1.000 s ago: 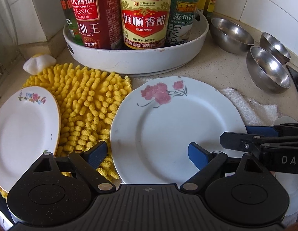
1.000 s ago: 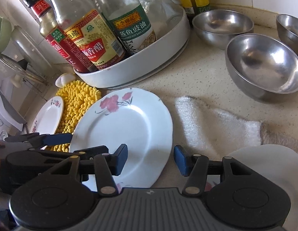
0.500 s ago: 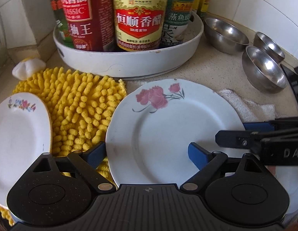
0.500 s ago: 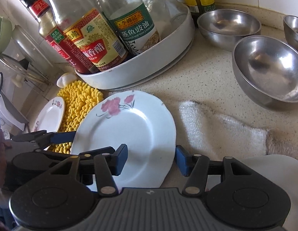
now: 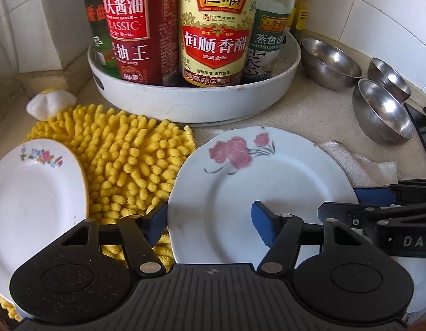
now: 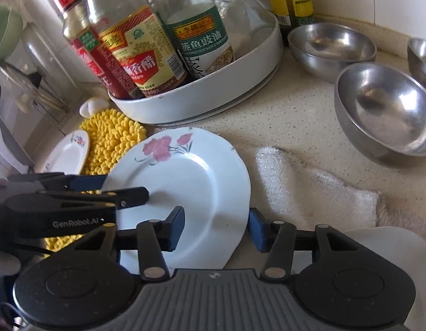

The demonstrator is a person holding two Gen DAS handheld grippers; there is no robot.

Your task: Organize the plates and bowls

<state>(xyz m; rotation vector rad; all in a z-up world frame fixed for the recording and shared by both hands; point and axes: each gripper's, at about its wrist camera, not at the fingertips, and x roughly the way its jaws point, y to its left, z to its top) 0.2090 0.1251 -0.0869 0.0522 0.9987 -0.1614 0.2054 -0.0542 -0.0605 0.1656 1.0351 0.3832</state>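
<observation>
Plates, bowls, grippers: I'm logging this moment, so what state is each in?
Rose plate: flat, straddled by both grippers.
Small plate: lying partly on yellow mat.
Steel bowls: upright, empty, unstacked.
Left gripper: open.
Right gripper: open.

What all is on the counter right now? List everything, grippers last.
rose plate: 1, white with pink flowers, centre, between both grippers
small plate: 1, white, floral rim, far left, overlapping the mat
chenille mat: 1, yellow, left of the rose plate
steel bowls: 3, silver, right rear
round tray: 1, white, rear, holding sauce bottles
towel: 1, white, right of the rose plate
left hand-held gripper: black, blue pads, open astride the plate's left rim
right hand-held gripper: same, open astride its right rim
</observation>
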